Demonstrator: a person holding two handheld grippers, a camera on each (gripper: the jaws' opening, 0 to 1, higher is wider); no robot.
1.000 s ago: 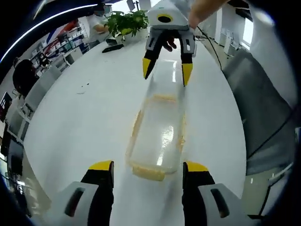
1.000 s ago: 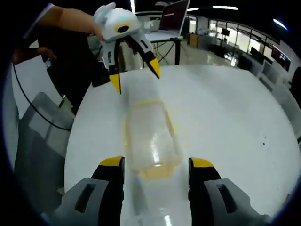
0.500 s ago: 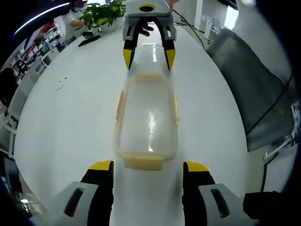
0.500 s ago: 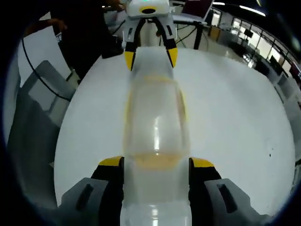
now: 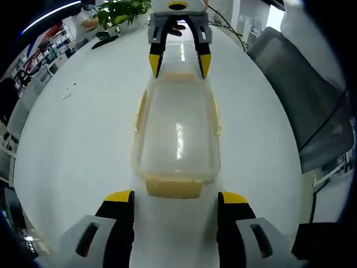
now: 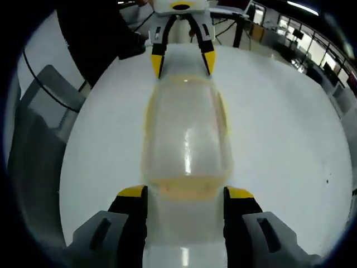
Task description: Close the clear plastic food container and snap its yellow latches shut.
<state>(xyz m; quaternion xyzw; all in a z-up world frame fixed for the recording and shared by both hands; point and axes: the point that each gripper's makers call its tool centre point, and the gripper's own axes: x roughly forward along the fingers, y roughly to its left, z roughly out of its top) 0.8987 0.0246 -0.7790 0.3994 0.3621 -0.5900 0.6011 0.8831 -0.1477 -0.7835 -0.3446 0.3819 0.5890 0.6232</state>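
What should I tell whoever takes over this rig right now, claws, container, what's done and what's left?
Left claw: open, jaws either side of the near yellow end latch.
Right claw: open, straddling the opposite end latch of the clear container.
The container lies lengthwise between the two claws on the white table, lid apparently on.
Done: both claws lined up at the ends.
Left: press the end latches down, then check the side latches; whether any has snapped shut can't be told.
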